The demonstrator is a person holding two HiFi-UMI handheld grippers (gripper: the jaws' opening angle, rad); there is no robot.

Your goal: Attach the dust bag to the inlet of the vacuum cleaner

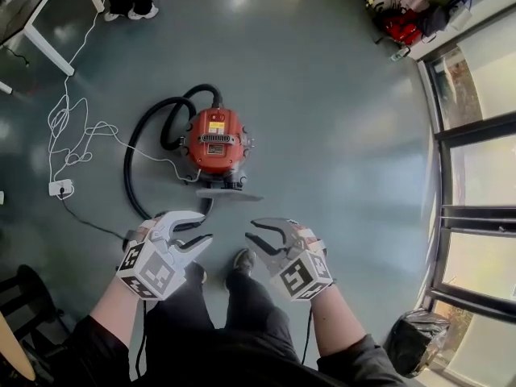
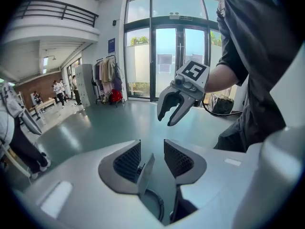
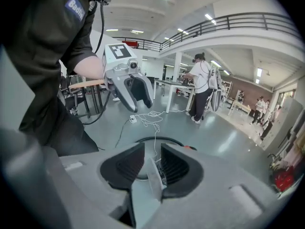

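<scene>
A red vacuum cleaner (image 1: 214,140) stands on the grey floor with its black hose (image 1: 137,147) curled round its left side. A flat grey piece (image 1: 230,193) lies at its near end. I see no separate dust bag. My left gripper (image 1: 203,227) and right gripper (image 1: 252,229) hang side by side above the floor, nearer me than the vacuum, tips facing each other. Both are open and empty. The left gripper view looks past its own jaws (image 2: 152,159) to the right gripper (image 2: 167,120). Between the right gripper's own jaws (image 3: 152,163), the grey piece and hose show far below.
A white cable (image 1: 76,135) runs from the vacuum to a power strip (image 1: 60,187) at left. A white table leg (image 1: 44,47) and a person's shoes (image 1: 133,10) are at top left. Glass doors (image 1: 476,192) line the right side, with a black bag (image 1: 415,337) below.
</scene>
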